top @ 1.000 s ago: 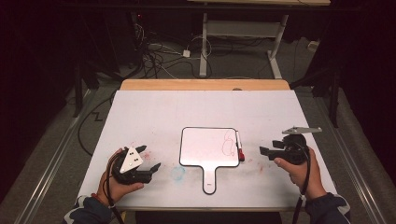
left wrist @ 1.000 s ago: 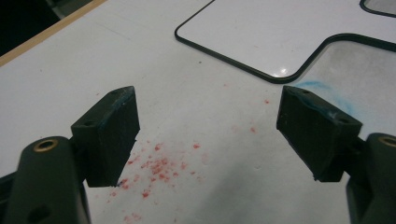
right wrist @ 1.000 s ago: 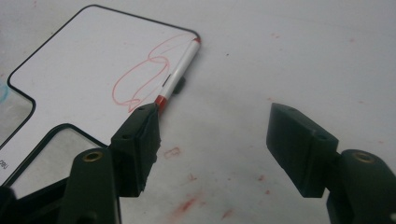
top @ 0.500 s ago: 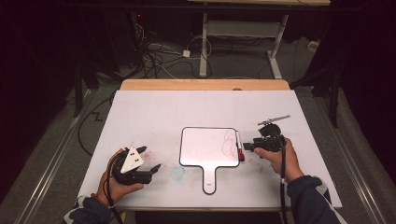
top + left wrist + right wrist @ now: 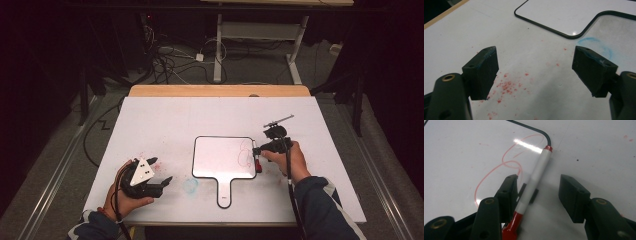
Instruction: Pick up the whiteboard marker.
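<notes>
Right gripper (image 5: pixel 537 192) straddles the marker (image 5: pixel 534 182), which touches its left jaw.

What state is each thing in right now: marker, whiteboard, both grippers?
Marker: capped, lying along the whiteboard's right edge, between the right gripper's open jaws, not yet clamped.
Whiteboard: flat on the table, red scribble near its right edge.
Right gripper: open, straddling the marker.
Left gripper: open, holding nothing, over red specks on the table.
</notes>
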`<move>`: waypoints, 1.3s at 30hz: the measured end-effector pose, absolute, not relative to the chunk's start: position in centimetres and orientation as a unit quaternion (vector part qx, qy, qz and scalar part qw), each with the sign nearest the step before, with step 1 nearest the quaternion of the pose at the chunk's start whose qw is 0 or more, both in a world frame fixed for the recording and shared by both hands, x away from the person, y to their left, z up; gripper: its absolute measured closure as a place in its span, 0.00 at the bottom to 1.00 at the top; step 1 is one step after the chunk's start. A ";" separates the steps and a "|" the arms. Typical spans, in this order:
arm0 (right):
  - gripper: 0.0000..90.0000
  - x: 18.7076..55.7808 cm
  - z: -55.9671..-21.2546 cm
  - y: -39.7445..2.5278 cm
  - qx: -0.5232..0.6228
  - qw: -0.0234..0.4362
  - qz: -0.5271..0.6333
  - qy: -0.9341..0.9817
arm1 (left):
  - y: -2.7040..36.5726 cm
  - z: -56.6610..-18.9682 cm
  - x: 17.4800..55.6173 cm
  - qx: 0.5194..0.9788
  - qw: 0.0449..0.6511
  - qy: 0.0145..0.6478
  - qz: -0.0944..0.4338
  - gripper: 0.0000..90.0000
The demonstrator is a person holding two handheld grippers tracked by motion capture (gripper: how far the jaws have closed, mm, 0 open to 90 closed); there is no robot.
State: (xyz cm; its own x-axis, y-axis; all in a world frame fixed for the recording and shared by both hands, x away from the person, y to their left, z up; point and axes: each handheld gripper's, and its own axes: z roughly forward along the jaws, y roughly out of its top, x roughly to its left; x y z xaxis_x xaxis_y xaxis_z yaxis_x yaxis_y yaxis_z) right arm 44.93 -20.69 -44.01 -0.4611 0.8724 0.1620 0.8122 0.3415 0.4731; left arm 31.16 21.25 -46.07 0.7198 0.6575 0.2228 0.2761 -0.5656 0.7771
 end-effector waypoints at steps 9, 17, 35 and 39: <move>0.63 46.3 -44.9 -20.3 0.530 0.047 0.246 0.810 | 21.2 -46.2 31.2 0.851 0.374 0.272 0.251 0.23; 0.77 46.5 -45.0 -20.1 0.522 0.039 0.253 0.814 | 21.2 -46.3 31.3 0.854 0.370 0.271 0.247 0.23; 0.91 46.2 -44.6 -20.1 0.504 0.038 0.277 0.817 | 21.1 -46.4 31.3 0.857 0.366 0.275 0.237 0.23; 0.91 45.9 -44.4 -20.5 0.505 0.045 0.294 0.810 | 21.1 -46.3 31.3 0.856 0.367 0.273 0.241 0.23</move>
